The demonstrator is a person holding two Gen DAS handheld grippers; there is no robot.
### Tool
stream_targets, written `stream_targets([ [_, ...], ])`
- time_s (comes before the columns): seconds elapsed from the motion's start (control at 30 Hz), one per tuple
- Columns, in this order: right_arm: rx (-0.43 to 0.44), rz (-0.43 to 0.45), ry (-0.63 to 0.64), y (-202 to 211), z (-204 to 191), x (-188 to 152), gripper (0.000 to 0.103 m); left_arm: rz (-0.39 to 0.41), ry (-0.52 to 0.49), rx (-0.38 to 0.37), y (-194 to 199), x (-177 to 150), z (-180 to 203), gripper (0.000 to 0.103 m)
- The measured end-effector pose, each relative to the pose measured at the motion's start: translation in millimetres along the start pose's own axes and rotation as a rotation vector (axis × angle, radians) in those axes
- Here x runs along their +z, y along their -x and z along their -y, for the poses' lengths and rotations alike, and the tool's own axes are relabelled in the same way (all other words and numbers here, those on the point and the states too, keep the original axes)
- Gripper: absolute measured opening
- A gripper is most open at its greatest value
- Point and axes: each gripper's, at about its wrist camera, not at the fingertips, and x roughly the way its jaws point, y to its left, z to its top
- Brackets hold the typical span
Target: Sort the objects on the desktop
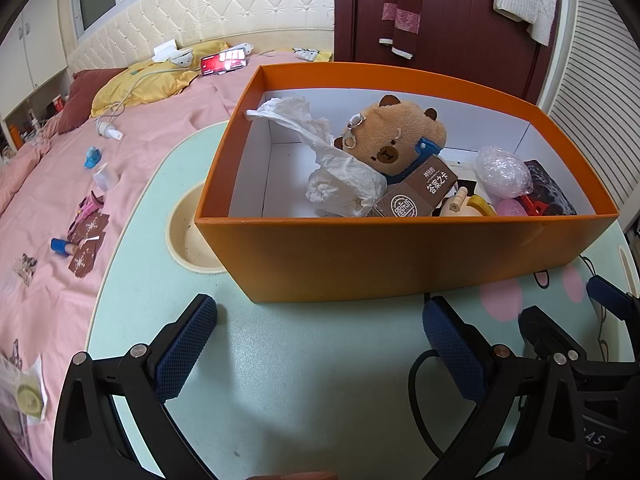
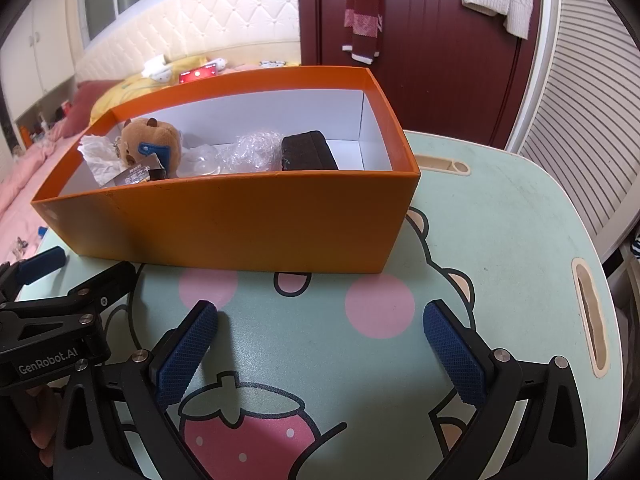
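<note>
An orange box [image 1: 400, 256] [image 2: 240, 220] stands on the pale green cartoon table [image 1: 300, 360] [image 2: 500, 240]. Inside lie a brown plush bear [image 1: 396, 136] [image 2: 150, 134], crumpled white tissue [image 1: 340, 180], a brown card pack [image 1: 420, 194], a bubble-wrapped lump [image 1: 500, 170] [image 2: 256, 148] and a dark case [image 1: 550, 194] [image 2: 308, 151]. My left gripper [image 1: 320, 344] is open in front of the box, nothing between its fingers. My right gripper [image 2: 320, 348] is open too, over the table's strawberry print, and shows at the right edge of the left wrist view [image 1: 580, 320].
A pink bed [image 1: 80, 184] lies left of the table with cards, small toys, a cable, a phone [image 1: 223, 62] and a yellow pillow [image 1: 144, 80]. A round cup recess [image 1: 188, 236] sits by the box. A dark red door [image 2: 440, 40] with hanging scarf and sweater is behind.
</note>
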Motion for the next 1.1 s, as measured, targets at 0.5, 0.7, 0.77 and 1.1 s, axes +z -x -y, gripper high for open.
stream_targets([
  [0.5,0.0,0.001,0.0,-0.3,0.8,-0.2,0.103,0.002,0.001,0.0,-0.8,0.3,-1.2,0.103],
  [0.7,0.0,0.001,0.0,-0.1,0.9,-0.9,0.103,0.002,0.001,0.001,-1.0,0.2,-0.3,0.103],
  [0.77,0.0,0.001,0.0,-0.1,1.1,-1.0,0.103,0.002,0.001,0.0,-1.0,0.1,-0.6,0.103],
  [1.1,-0.001,0.002,-0.001,0.2,0.0,-2.2,0.103,0.002,0.001,0.0,-1.2,0.1,-0.9,0.103],
])
